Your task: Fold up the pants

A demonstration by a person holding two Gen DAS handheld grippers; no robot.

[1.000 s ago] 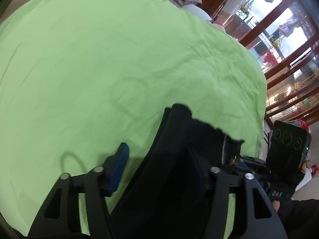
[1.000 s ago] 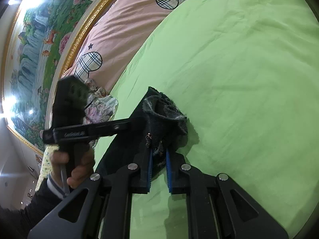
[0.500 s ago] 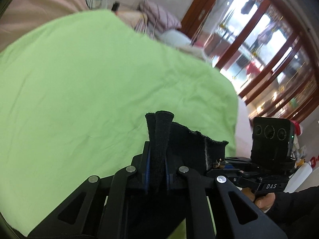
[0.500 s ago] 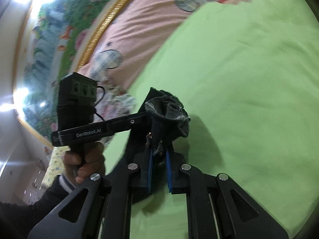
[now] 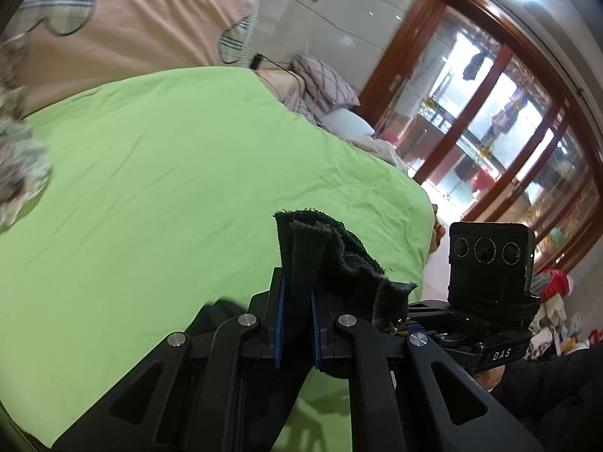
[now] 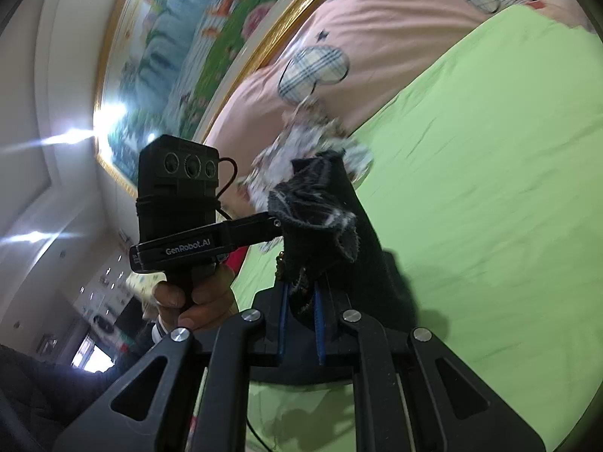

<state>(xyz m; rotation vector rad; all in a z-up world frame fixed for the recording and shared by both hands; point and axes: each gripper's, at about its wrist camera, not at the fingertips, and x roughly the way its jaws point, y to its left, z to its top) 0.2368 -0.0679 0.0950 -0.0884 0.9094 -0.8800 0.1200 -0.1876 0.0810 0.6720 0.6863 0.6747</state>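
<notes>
A: Where are the pants (image 5: 301, 248)?
B: Lifted off the green sheet (image 5: 169, 196), strung between the two grippers. In the left wrist view the left gripper (image 5: 296, 301) has its blue pads (image 5: 278, 324) pressed on a folded black band of cloth that sticks up toward 12 o'clock.

A: And the other end?
B: The frayed edge runs toward 3 o'clock, to the right gripper (image 5: 407, 316), whose camera block (image 5: 490, 263) stands above it. The tips themselves are hidden behind cloth in that view.

A: What does the right wrist view show?
B: The right gripper (image 6: 301, 301) is closed narrowly on a bunched wad of the pants (image 6: 316, 218), with a small metal fastener hanging just by the pads. The cloth drapes down toward 5 o'clock over the sheet (image 6: 490, 188).

A: Is the left tool visible there?
B: Yes, at 9 o'clock: a hand (image 6: 192, 297) grips its handle, and its fingers reach into the same wad.

A: Anything around the bed?
B: A pink quilt (image 6: 377, 26) with plaid hearts at 12 o'clock, a gold-framed painting (image 6: 181, 67) toward 11, and a floral cloth (image 6: 309, 147) just behind the pants.
</notes>
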